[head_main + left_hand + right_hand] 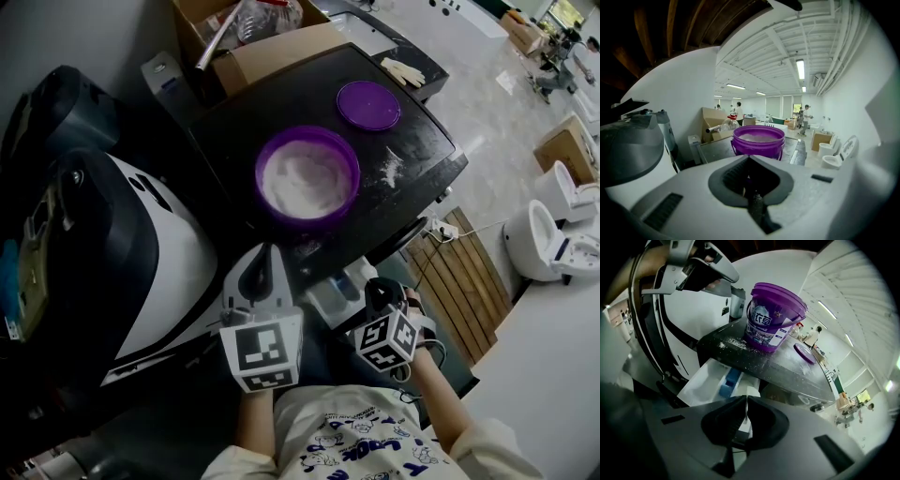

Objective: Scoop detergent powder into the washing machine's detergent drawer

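The left gripper [262,270] is held level at the front edge of the washing machine [422,155], its forearm [253,427] coming straight up from the body. Its fingers are pressed together with nothing seen between them. They aim at the purple bucket [307,178], which stands straight ahead of the tips and close, apart from them. The bucket is open, and the white detergent powder [302,176] fills it nearly to the rim.

The right gripper [380,292] sits lower and just to the side, tipped downward, with the wrist bent and the forearm [441,398] angled in from the outside. Its fingers are also closed, leaving only a thin slit, and grip nothing visible. Directly beyond and below these tips is the detergent drawer [705,383], pulled out from under the machine's dark top, white inside with a blue compartment [727,381].

Past the bucket, farther from both sets of fingers, the purple lid [367,103] lies flat on the machine top. Spilled powder [392,169] is scattered between lid and front edge.
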{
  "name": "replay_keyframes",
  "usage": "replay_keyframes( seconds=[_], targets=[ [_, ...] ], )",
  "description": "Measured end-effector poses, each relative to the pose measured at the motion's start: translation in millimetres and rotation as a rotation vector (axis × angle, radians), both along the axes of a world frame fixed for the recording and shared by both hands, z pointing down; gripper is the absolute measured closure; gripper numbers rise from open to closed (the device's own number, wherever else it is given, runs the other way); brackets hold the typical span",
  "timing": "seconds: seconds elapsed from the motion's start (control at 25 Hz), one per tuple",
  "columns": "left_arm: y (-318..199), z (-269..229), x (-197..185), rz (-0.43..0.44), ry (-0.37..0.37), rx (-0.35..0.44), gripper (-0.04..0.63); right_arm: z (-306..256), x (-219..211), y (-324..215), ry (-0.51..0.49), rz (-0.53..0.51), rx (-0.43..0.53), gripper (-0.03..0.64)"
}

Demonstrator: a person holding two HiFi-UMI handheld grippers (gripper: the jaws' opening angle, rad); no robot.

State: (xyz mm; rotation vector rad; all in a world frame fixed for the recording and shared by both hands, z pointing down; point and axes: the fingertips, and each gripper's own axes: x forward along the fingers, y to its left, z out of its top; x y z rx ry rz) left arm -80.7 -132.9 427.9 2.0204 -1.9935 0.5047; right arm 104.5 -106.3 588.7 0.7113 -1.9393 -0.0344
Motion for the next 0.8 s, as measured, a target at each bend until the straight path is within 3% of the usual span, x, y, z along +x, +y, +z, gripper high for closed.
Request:
replay_keyframes(
  seconds=[0.8],
  targets=[
    [12, 2, -5, -0.022, 0.008, 0.0, 0.592, 2, -9, 10, 0.195, -0.217, 0.266, 0.594]
  ],
)
